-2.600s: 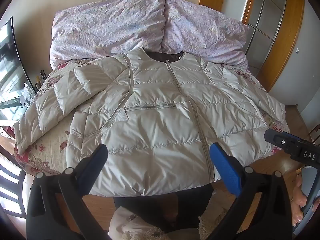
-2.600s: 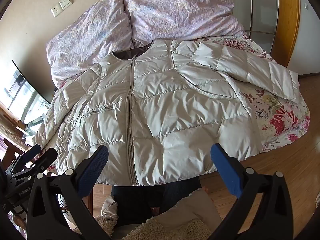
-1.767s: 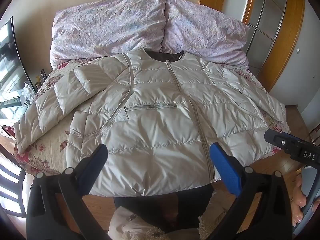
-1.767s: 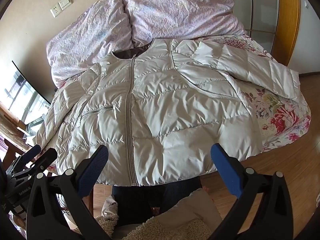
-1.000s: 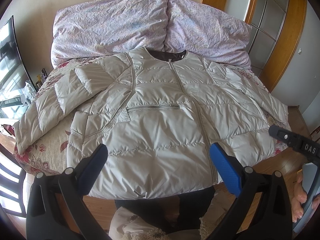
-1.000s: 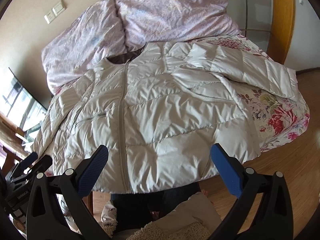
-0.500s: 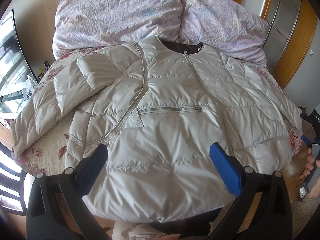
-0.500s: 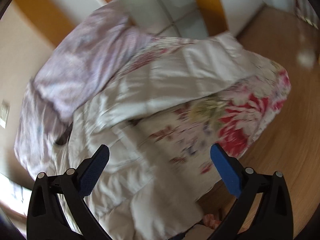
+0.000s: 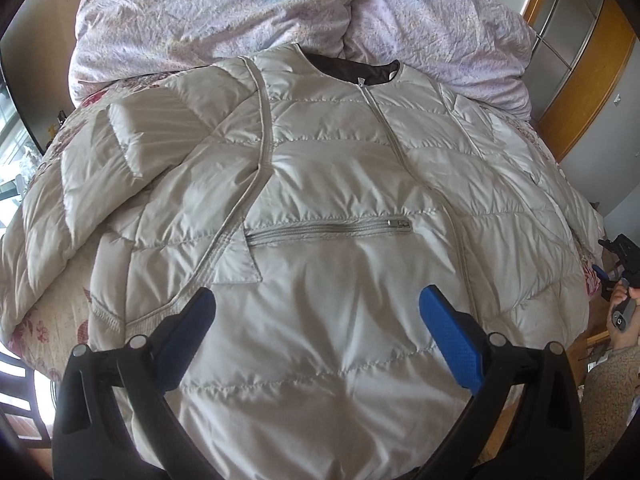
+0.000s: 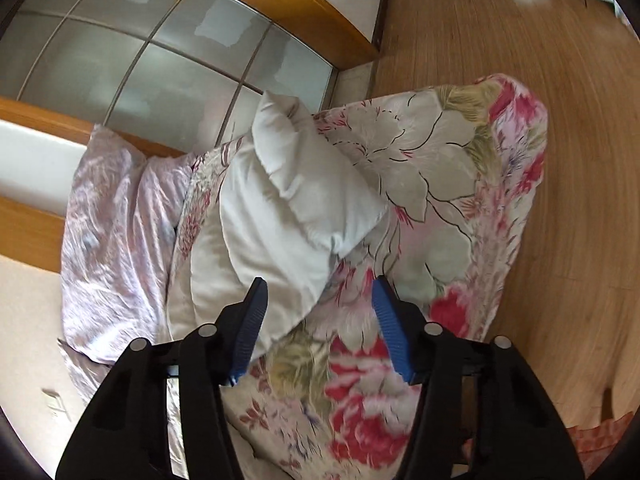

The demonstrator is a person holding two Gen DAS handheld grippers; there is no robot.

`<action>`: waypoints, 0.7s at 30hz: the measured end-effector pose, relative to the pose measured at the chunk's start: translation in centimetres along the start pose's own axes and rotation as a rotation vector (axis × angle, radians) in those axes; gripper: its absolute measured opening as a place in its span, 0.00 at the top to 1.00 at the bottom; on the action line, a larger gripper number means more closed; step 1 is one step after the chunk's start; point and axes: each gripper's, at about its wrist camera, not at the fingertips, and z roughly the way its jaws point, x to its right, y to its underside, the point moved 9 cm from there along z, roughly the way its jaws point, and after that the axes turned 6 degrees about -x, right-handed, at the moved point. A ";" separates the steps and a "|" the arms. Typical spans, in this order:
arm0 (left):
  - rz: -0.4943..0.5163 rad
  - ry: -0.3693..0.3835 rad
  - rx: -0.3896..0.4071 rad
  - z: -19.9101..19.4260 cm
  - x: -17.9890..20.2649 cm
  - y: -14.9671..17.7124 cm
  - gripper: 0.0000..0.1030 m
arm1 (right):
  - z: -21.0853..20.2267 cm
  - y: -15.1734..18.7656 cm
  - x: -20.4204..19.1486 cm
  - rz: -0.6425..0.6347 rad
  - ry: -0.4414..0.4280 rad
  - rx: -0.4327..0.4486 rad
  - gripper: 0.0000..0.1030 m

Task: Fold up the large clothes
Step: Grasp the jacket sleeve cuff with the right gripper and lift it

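Note:
A pale beige quilted jacket lies zipped, front up, spread over the flowered bed cover, its collar toward the pillows. My left gripper hovers open over the jacket's lower front, below the pocket zip, with nothing between its fingers. In the right wrist view the jacket's sleeve lies on the bed cover near the bed's corner. My right gripper is rolled sideways and its jaws are closing; the sleeve's edge lies between them, close to one pad, and is not pinched.
Two lilac pillows lie at the bed's head. Wooden floor runs beside the bed, with a frosted glass sliding door in a wooden frame behind. A hand holding the right gripper shows at the right edge of the left wrist view.
My right gripper swung from the jacket's hem to the sleeve at the bed's corner, rolled sideways, and its jaws narrowed. My left gripper moved in and lower over the jacket's front.

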 end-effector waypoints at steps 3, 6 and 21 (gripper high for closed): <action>0.002 0.014 0.010 0.3 0.1 -0.5 0.02 | 0.2 -0.8 -0.1 0.008 -0.023 0.028 0.48; -0.001 0.022 0.010 0.6 0.1 -0.8 0.02 | 0.6 -1.6 -0.2 0.021 -0.040 0.051 0.51; -0.168 0.050 0.131 -0.3 -5.3 -1.9 0.02 | -3.3 -1.0 -14.9 -0.426 0.043 0.261 0.87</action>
